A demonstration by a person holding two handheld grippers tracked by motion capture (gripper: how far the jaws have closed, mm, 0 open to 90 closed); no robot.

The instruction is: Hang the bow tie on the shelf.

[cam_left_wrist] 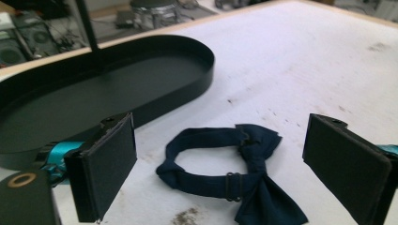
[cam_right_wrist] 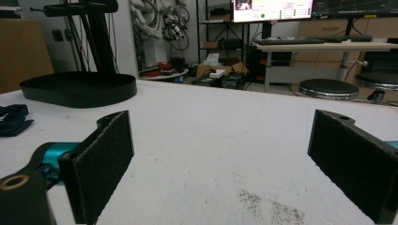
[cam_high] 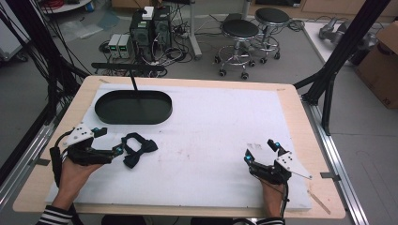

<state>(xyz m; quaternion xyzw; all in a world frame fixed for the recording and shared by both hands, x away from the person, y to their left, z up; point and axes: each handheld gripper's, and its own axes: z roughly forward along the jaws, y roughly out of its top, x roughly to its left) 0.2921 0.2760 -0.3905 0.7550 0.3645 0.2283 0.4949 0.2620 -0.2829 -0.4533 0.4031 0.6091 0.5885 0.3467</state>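
A dark navy bow tie (cam_high: 137,149) with its strap looped lies flat on the white mat at the left. My left gripper (cam_high: 111,143) is open just left of it; in the left gripper view the bow tie (cam_left_wrist: 234,169) rests between and slightly beyond the two spread pads (cam_left_wrist: 110,164), untouched. A black oval tray (cam_high: 133,107) stands behind it, empty, and appears as the black tray (cam_left_wrist: 94,89) in the left gripper view. My right gripper (cam_high: 261,151) is open at the right near the front, over bare mat, its pads (cam_right_wrist: 101,159) wide apart with nothing between them.
A black stand post (cam_high: 133,82) rises at the tray's far side. The white mat (cam_high: 211,136) covers most of the wooden table (cam_high: 300,117). Stools, computer cases and cables sit on the floor beyond the far edge. Black frame struts flank both sides.
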